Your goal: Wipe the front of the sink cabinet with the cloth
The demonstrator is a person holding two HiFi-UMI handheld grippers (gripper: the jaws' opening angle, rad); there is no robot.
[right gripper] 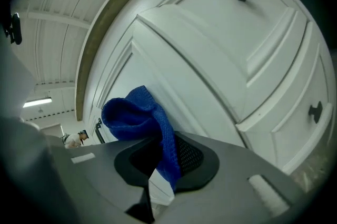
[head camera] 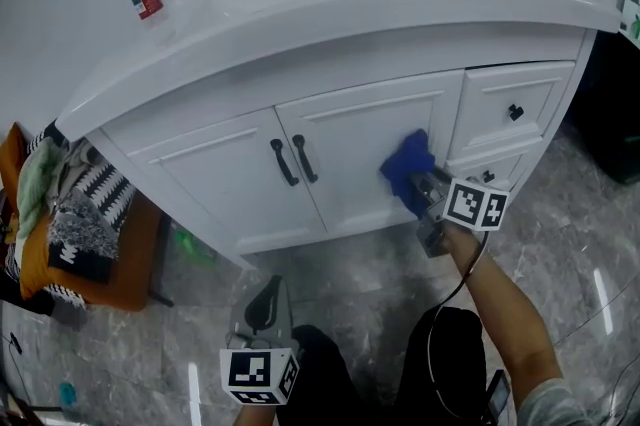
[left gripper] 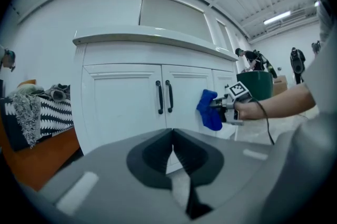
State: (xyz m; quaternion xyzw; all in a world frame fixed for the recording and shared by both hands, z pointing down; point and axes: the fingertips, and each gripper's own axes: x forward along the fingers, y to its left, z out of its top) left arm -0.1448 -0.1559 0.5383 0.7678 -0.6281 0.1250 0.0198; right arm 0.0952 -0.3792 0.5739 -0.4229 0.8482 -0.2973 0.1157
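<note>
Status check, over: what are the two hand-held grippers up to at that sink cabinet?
Right hand-held gripper shut on blue cloth, cloth at the right cabinet door. Left hand-held gripper shut, empty, held low. Nothing blocking the door.

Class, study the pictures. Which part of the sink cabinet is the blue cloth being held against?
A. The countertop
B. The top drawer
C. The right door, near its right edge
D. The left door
C: the right claw grips the cloth and holds it against the right door, to the right of the handles and just short of the drawers.
</note>
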